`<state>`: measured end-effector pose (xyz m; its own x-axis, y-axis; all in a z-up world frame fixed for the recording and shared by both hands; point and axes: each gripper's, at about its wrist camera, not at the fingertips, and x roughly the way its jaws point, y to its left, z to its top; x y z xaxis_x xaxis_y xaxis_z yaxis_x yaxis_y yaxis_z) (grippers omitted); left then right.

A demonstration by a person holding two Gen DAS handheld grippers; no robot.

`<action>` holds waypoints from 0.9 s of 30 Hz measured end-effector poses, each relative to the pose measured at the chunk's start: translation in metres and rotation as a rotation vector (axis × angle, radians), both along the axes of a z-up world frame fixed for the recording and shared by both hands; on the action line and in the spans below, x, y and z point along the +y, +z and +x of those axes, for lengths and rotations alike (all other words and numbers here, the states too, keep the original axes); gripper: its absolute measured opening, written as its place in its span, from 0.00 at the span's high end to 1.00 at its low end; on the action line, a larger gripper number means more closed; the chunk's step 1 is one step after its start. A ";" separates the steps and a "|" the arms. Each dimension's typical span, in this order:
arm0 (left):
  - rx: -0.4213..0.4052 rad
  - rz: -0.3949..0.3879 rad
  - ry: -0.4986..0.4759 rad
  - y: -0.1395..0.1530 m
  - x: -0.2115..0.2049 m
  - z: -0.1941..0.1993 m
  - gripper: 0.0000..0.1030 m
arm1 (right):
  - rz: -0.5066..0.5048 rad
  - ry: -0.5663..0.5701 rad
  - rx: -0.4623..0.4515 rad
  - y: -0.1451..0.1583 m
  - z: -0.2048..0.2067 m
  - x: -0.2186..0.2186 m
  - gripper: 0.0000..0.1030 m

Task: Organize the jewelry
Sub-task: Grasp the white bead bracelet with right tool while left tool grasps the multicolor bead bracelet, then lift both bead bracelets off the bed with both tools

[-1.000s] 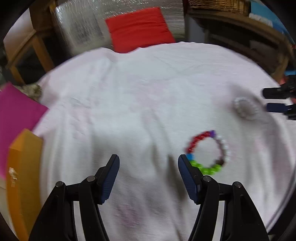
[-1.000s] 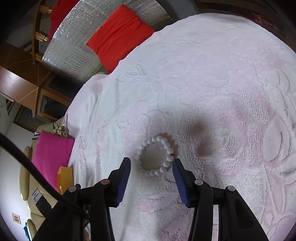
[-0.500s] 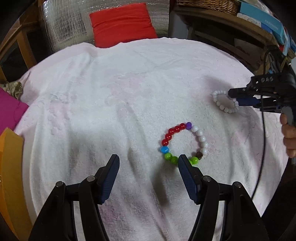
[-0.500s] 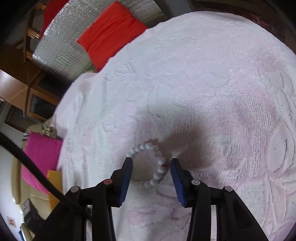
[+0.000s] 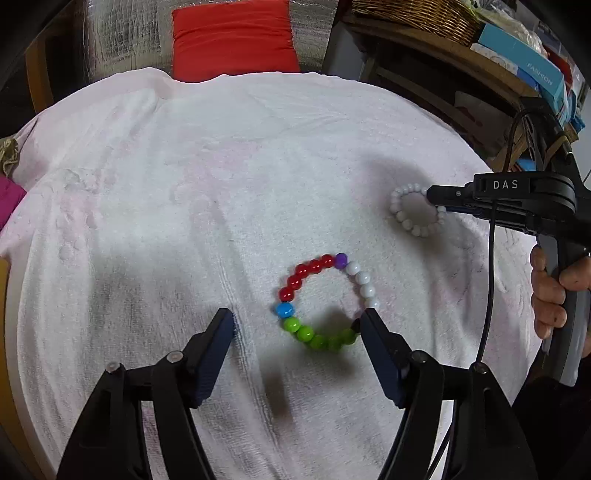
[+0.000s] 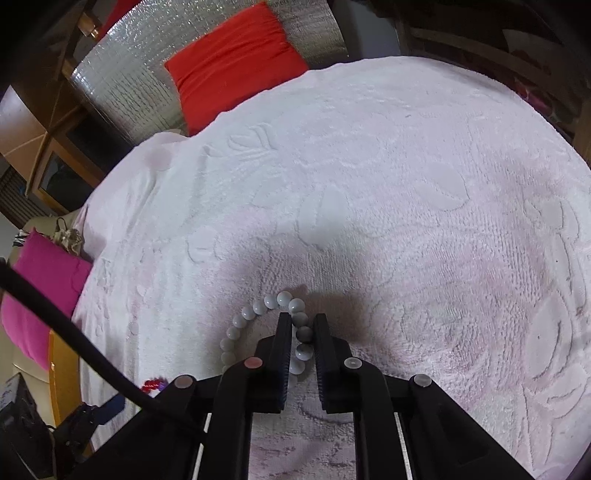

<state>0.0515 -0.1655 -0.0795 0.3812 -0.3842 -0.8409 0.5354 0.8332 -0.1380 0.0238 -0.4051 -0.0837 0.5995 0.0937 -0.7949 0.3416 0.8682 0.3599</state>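
Pink cushion: off the towel's left edge, well clear of the jewelry.
Towel: white and pale pink terry cloth spread over the whole work surface; both bracelets lie on it.
Red cushion: beyond the towel's far edge, leaning on a silver quilted backing.
Left gripper: tongs wide apart, tilted down over the near middle of the towel, holding nothing; its jaws have just been opening a little further.
Coloured bracelet: a ring of red, purple, white, green and one blue bead, flat on the towel near its middle. Its near green arc sits between the left tongs, much closer to the right finger, whose tip overlaps the ring's near right side. Whether that tip touches the beads cannot be told. The left finger is well apart from the ring.
White bracelet: a ring of pale round beads toward the towel's right edge, far right of the coloured bracelet and apart from it.
Right gripper: tongs have just been closing and are now nearly together, pinching the right side of the white bracelet. A few beads sit between the pads; the rest of the ring fans out to the left of the fingers.
Hand: wrapped round the right gripper's grey handle, past the towel's right edge.
Wicker basket: on a shelf beyond the far right corner.
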 end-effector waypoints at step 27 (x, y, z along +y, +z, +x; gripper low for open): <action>-0.017 -0.023 0.055 -0.004 0.001 0.009 0.81 | 0.083 0.084 0.017 -0.008 0.009 0.022 0.88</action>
